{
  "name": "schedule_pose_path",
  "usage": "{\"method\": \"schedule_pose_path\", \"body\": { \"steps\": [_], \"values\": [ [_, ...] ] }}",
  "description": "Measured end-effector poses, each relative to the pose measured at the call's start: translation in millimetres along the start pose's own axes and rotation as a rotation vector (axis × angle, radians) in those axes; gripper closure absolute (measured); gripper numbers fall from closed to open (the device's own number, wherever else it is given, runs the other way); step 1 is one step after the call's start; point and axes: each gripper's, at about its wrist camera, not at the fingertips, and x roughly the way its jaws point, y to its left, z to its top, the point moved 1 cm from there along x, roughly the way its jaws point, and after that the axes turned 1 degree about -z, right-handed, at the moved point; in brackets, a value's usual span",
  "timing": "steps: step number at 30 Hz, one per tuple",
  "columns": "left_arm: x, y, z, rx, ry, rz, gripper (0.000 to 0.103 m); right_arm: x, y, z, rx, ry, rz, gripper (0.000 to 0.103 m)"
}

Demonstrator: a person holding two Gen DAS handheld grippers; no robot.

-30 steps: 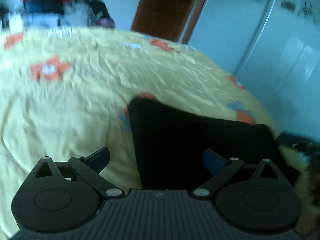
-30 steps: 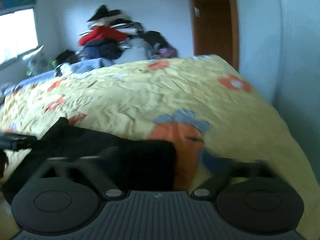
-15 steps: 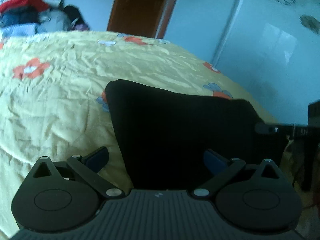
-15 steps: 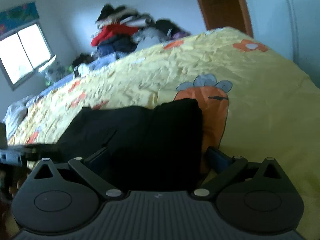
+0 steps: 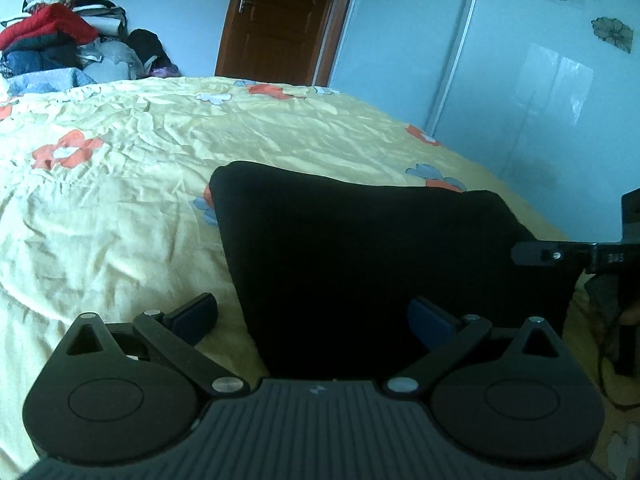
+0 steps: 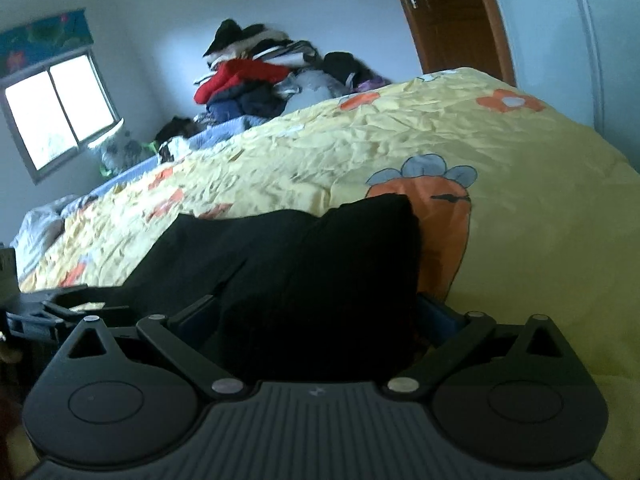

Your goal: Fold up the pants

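Note:
Black pants [image 5: 360,248] lie folded into a broad slab on the yellow flowered bedspread [image 5: 120,200], near the bed's front edge. My left gripper [image 5: 312,318] is open at their near edge: the left fingertip is over bare bedspread, the right one over the cloth. In the right wrist view the pants [image 6: 320,264] fill the gap of my right gripper [image 6: 316,314], which is open with a thick folded end humped up between its fingers. Each gripper shows in the other's view, the right gripper [image 5: 560,256] at the pants' right end and the left gripper [image 6: 52,304] at their left end.
A heap of clothes [image 6: 256,80] is piled beyond the far side of the bed. A brown door [image 5: 280,20] and pale sliding wardrobe doors [image 5: 520,80] stand past the bed's right edge. A window [image 6: 56,116] is on the left wall.
Both views have steadied and sit closer to the pants. The right gripper has come into the left wrist view at the pants' right end. The cloth now fills the right gripper's gap.

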Motion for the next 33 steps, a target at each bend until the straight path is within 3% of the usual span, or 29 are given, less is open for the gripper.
{"method": "schedule_pose_path", "body": {
  "steps": [2,4,6,8,10,12,14,15,16,23,33],
  "values": [
    [0.1,-6.1,-0.6,0.021,0.017,-0.041,0.001,0.8,1.4,0.5,-0.015,0.009,-0.002,0.000],
    [0.7,-13.1,-1.5,0.033,0.026,-0.076,0.003,0.5,2.2,1.5,-0.019,0.011,-0.012,0.010],
    [2.7,-16.8,-2.2,0.044,0.028,-0.082,0.004,-2.5,-0.7,2.2,-0.016,0.009,-0.015,0.035],
    [2.8,-15.3,-2.5,0.035,0.020,-0.093,0.011,-5.5,-6.8,2.6,0.002,0.006,0.004,0.046],
    [0.9,-10.4,-1.9,0.001,0.001,-0.084,0.047,-6.5,-6.2,3.7,-0.009,0.010,0.004,0.052],
    [-0.2,-0.7,-0.4,-0.068,-0.008,-0.082,0.065,-6.4,-1.1,6.4,-0.025,0.015,-0.010,0.058],
    [-3.1,6.4,0.0,-0.121,-0.023,-0.098,0.075,-7.9,3.3,9.3,-0.033,0.010,-0.020,0.065],
    [-6.7,6.1,0.6,-0.121,-0.040,-0.089,0.079,-9.9,3.6,11.1,-0.020,0.001,-0.004,0.075],
    [-10.7,3.5,2.8,-0.103,-0.056,-0.074,0.082,-12.6,3.6,13.6,0.005,-0.014,0.025,0.076],
    [-44.3,2.2,23.6,-0.047,-0.186,-0.029,0.085,-14.1,35.0,40.5,-0.046,-0.039,0.088,0.079],
    [-93.3,63.8,52.5,-0.010,-0.280,0.200,0.086,60.4,119.2,79.4,-0.168,-0.052,0.233,0.079]
  ]
}}
